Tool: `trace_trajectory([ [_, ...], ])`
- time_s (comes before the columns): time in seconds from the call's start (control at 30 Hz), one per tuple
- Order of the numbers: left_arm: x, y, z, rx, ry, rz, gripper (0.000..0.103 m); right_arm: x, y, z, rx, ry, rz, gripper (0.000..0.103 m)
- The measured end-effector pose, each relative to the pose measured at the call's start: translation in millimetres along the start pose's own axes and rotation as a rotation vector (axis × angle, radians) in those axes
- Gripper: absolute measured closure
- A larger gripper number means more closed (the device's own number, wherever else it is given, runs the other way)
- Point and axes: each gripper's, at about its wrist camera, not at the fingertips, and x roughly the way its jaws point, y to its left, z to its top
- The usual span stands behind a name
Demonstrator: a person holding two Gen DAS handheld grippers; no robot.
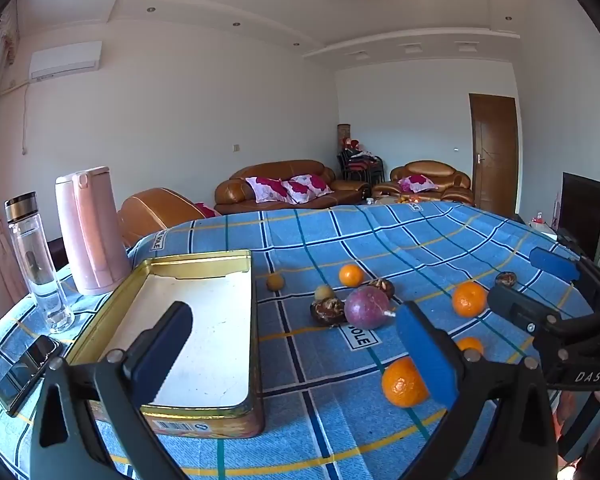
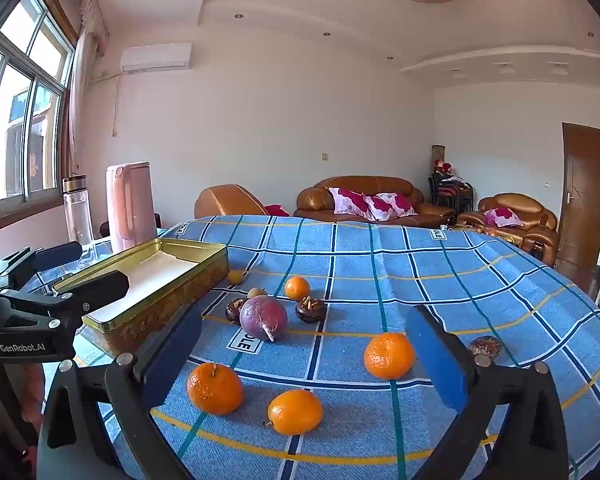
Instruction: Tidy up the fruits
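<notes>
Both my claws released: left gripper (image 1: 300, 344) over the tin (image 1: 204, 344), right gripper (image 2: 304, 348) over three oranges (image 2: 295, 411). Nothing grasped.

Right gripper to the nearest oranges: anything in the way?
Nothing visible. The right gripper is open above the cloth, and the two front oranges lie in the gap between its fingers, with only bare tablecloth around them. The purple fruit sits farther back.

Both wrist views sit low, close over the blue checked tablecloth (image 1: 380, 236), facing the brown leather sofa (image 2: 364, 200); left nearer the gold rectangular tin (image 1: 204, 344); shared: purple round fruit (image 2: 263, 317).
</notes>
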Motion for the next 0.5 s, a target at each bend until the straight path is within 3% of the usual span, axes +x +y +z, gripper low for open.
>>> trace_trajectory([
  [0.5, 9.0, 0.2, -11.3, 0.002, 0.031, -0.005, 0.000, 8.0, -5.5, -9.3, 0.042, 0.035, -0.014, 0.001],
])
